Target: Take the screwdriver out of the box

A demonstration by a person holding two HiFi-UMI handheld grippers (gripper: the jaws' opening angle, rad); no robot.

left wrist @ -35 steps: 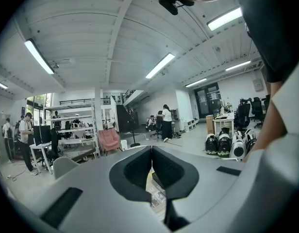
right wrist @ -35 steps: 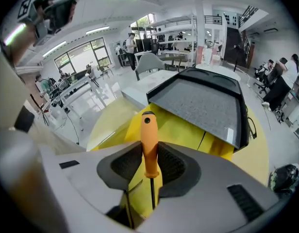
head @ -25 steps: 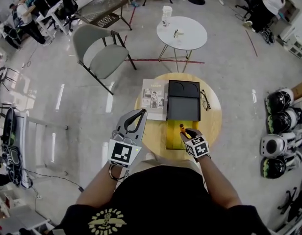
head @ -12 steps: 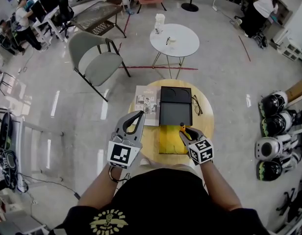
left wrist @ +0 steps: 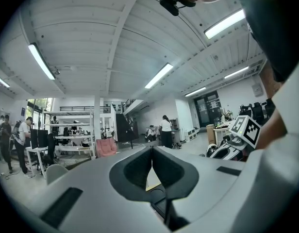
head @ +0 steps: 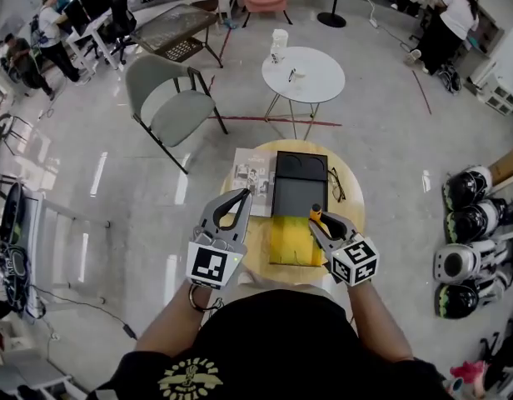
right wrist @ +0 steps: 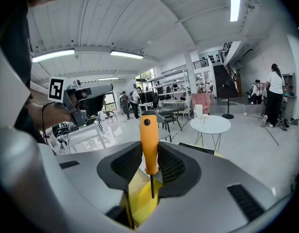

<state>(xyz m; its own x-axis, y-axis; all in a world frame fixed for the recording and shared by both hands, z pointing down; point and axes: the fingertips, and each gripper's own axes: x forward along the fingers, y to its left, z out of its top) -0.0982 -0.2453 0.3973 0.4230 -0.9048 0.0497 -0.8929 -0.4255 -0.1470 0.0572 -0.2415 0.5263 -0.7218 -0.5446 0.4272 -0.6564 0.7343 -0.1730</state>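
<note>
My right gripper (head: 320, 220) is shut on an orange-handled screwdriver (head: 314, 214), held in the air above a yellow tray (head: 292, 244) at the near side of the round wooden table (head: 354, 215). In the right gripper view the screwdriver (right wrist: 149, 144) stands upright between the pads of the gripper (right wrist: 150, 155), its thin shaft pointing down over the yellow tray (right wrist: 140, 198). An open black box (head: 300, 195) lies just beyond the tray. My left gripper (head: 239, 197) hovers at the table's left edge, shut with nothing in it; its tips (left wrist: 152, 152) meet.
A printed booklet (head: 255, 173) lies left of the box and a pair of glasses (head: 336, 185) right of it. Beyond stand a white round table (head: 306, 73) and a grey chair (head: 169, 98). Helmets (head: 466, 223) are stacked at the right. People are at the far desks.
My right gripper has risen toward the camera with the screwdriver in it, lifting clear of the yellow tray. The left gripper has risen slightly.
</note>
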